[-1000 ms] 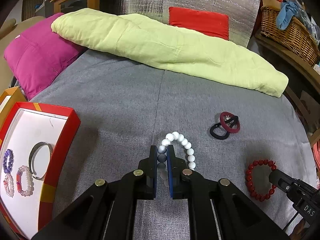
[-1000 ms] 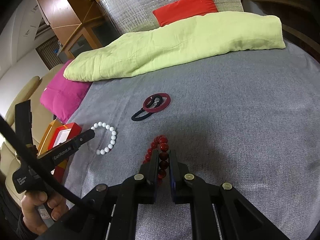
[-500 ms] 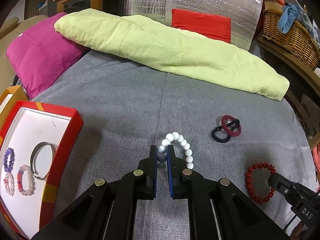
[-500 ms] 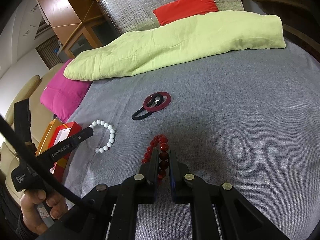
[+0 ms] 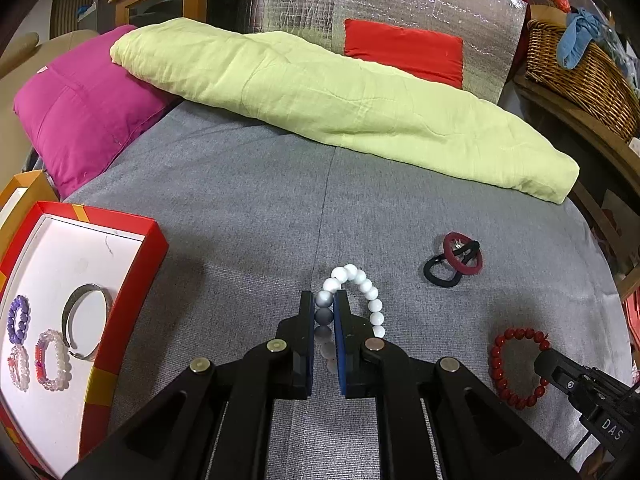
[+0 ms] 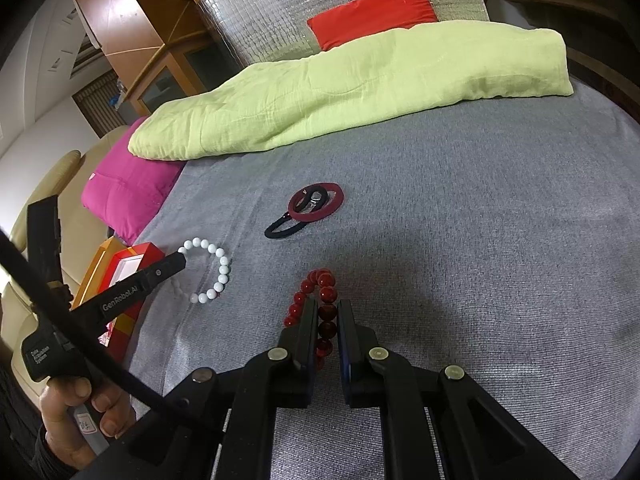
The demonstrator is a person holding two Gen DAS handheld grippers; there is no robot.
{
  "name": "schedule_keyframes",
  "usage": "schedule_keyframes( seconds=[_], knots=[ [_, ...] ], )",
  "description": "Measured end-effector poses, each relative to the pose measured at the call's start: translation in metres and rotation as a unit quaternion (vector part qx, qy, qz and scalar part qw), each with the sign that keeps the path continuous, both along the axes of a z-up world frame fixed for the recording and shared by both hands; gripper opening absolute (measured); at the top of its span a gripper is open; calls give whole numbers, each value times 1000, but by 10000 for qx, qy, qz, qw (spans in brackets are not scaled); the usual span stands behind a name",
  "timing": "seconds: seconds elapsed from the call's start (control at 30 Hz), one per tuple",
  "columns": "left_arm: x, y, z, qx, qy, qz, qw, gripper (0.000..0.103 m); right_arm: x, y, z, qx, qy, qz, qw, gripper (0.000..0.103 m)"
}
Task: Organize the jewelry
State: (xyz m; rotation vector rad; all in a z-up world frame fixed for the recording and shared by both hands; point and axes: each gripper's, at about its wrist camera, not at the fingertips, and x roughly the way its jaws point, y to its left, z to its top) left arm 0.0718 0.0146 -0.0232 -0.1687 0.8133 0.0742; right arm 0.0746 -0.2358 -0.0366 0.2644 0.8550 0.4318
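The white bead bracelet (image 5: 362, 286) is a loop of round, glossy white beads, and the left claw (image 5: 324, 312) is clamped on its near-left side, with two beads showing grey in the shadow between the blue-lined pads; the rest of the loop arcs out toward 1 o'clock from the claw tips and lies on the grey bedspread (image 5: 248, 208). The red bead bracelet (image 6: 320, 292) is a string of dark red, shiny beads, pinched between the pads of the right claw (image 6: 328, 316), its free part curling toward 11 o'clock on the same cloth. At about 12 o'clock from the right claw lie a maroon hair tie (image 6: 316, 202) and a black hair tie (image 6: 286, 228), overlapping one another. The surface is a bed covered in ribbed grey fabric, with a pale green folded quilt (image 5: 340, 100) across its far side, a magenta pillow (image 5: 80, 116) at 10 o'clock, a red cushion (image 5: 404, 50) against a silver quilted panel (image 5: 384, 8), and wooden furniture behind. Only the left wrist view shows the red-rimmed box (image 5: 132, 276) at 9 o'clock, its white floor holding a purple bead bracelet (image 5: 18, 318), two pale pink beaded bracelets and a silver cuff bangle (image 5: 86, 326), and a wicker basket (image 5: 580, 76) at 2 o'clock. Only the right wrist view shows the person's hand (image 6: 76, 412) gripping the left tool's handle.
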Motion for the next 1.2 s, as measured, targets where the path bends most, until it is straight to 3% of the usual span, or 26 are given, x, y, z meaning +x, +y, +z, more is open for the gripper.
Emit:
schedule_keyframes(
  seconds=[1.2],
  knots=[
    [-1,4,3,-27,-30,94,9999,10,3,2,-4,14,56,139,9999,10]
  ],
)
